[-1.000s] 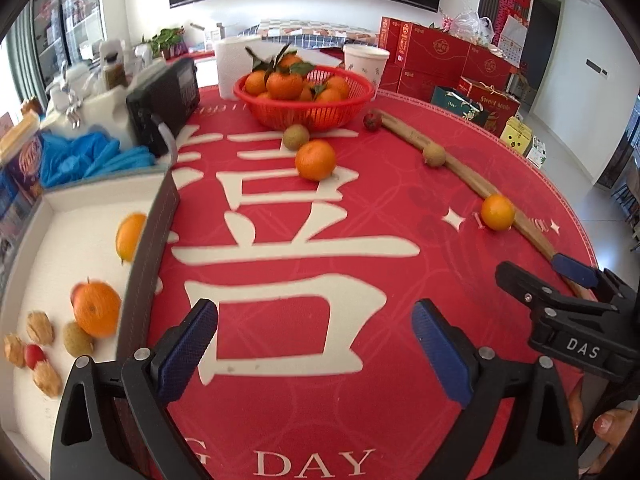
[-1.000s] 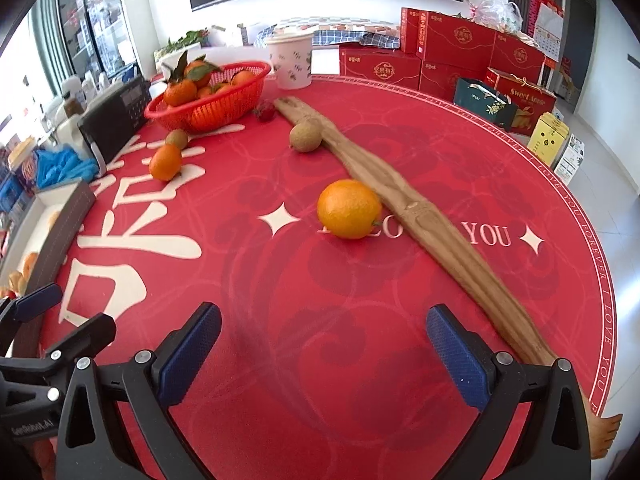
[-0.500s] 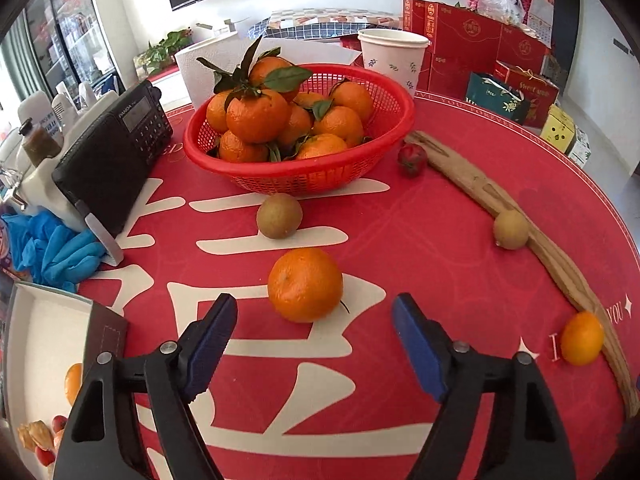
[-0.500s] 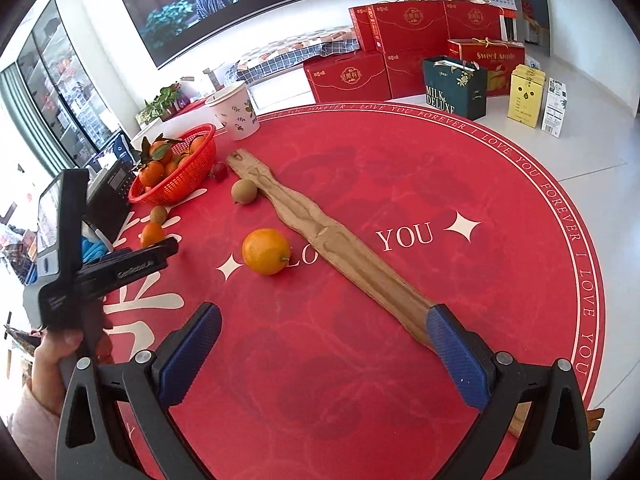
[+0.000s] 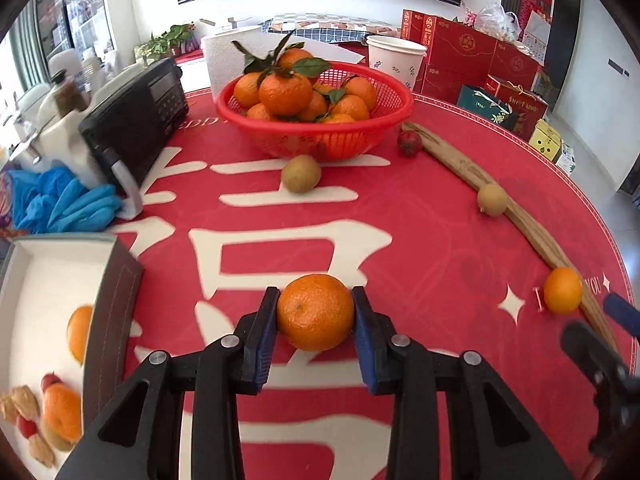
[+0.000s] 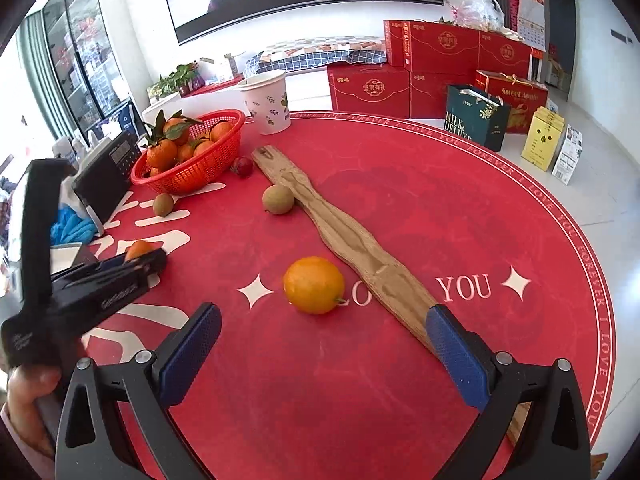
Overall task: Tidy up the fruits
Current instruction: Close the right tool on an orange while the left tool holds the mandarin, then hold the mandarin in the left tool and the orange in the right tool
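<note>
Left hand-held gripper point(image 5: 315, 312) closing, pads touching mandarin point(image 5: 315, 312); keep grip centred, lift straight, carry to white tray point(image 5: 48, 276) at 9 o'clock. Right hand-held gripper point(image 6: 320, 340) spread, empty.

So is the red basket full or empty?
Full. The red basket is heaped with oranges, some with green leaves, rising above its rim; the right wrist view shows the pile too.

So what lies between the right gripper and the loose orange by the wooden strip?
Nothing: in the right wrist view only bare red mat separates the right gripper, its jaws wide, from the orange.
</note>
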Tool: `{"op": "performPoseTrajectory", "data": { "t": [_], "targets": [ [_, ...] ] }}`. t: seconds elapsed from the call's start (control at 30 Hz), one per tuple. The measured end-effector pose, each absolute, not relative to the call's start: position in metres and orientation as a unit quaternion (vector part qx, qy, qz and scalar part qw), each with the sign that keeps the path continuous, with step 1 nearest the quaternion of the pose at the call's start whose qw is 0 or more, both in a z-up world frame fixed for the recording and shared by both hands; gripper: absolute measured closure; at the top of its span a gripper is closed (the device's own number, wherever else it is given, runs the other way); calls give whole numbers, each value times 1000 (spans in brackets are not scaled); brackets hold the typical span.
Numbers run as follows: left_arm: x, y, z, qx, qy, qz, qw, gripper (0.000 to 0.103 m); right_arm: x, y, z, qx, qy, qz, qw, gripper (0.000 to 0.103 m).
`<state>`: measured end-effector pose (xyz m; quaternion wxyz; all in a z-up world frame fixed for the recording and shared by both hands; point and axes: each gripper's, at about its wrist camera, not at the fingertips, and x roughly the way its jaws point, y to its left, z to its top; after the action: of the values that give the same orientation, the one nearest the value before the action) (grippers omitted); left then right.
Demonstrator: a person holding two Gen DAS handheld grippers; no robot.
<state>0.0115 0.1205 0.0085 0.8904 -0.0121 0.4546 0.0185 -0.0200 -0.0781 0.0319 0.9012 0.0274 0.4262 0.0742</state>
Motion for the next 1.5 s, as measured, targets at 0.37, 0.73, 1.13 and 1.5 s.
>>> {"op": "performPoseTrajectory", "data": {
  "t": [0.37,0.73,1.13,1.5],
  "targets": [
    [-67,156,5,-55,425,4,904,65,-14,-45,18,2,445,99,890,65],
    [-78,157,8,-52,424,-4,904,64,-43,-23,18,2,444,151,883,65],
    [-78,157,8,-49,425,-2,904,64,-43,-22,17,-1,444,150,883,65],
    [-78,158,8,-50,425,-2,904,64,-43,-19,17,-12,440,145,886,65]
  ]
}}
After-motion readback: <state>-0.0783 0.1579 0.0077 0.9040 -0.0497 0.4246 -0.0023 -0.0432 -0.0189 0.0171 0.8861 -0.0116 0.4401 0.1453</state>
